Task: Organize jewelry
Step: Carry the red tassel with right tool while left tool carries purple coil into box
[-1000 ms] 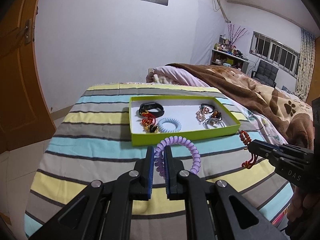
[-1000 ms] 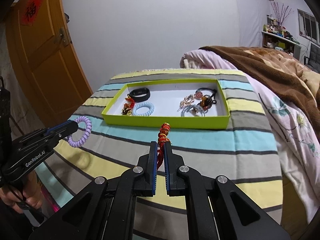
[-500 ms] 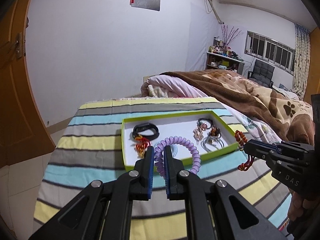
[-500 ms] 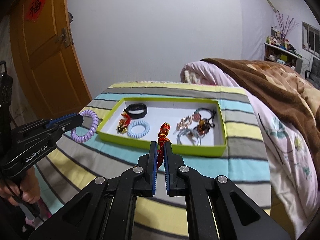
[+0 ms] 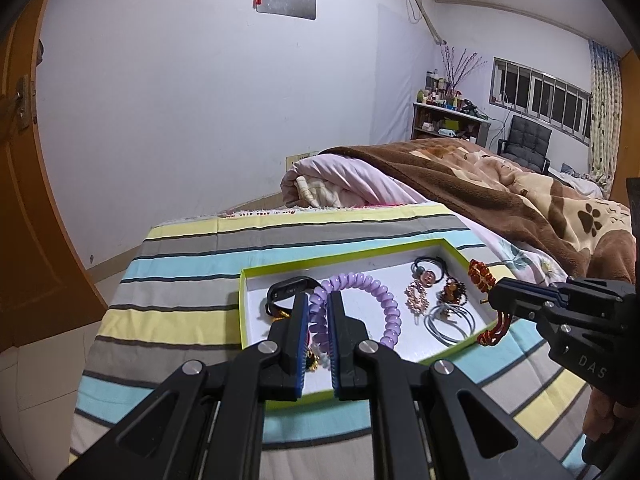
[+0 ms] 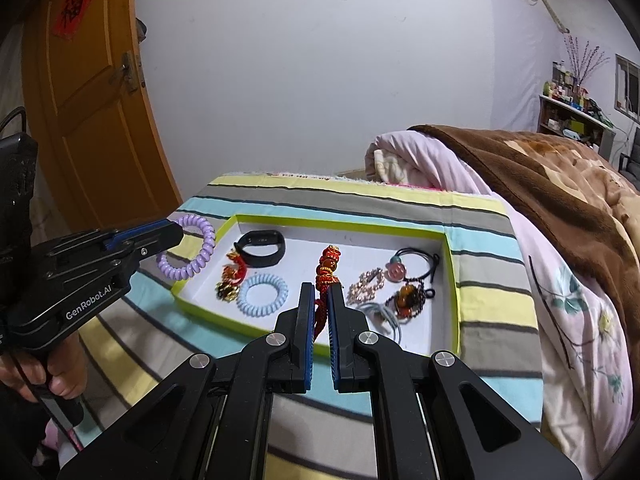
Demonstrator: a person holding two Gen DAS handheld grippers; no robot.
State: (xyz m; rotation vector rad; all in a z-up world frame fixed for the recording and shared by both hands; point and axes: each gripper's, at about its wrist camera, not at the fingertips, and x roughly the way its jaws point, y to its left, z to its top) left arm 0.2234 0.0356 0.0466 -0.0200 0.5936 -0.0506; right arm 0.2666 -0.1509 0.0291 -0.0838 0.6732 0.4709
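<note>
The left gripper [image 5: 318, 312] is clamping a purple coil band [image 5: 376, 304] above the green tray [image 6: 451, 280]; the right gripper [image 6: 318, 300] is pinching a red beaded charm [image 6: 328, 268] over its middle. Each should be lowering onto bare tray floor before releasing.

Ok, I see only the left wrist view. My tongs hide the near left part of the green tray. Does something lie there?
Observer: Yes, a light blue coil hair tie lies there on the tray floor.
Operator: Is my purple coil over the tray now?
Observer: Hardly. In the right wrist view the purple coil hangs at the left wall of the tray, mostly outside it.
Operator: Is anything beside the blue one?
Observer: A red and gold trinket, just left of it.
</note>
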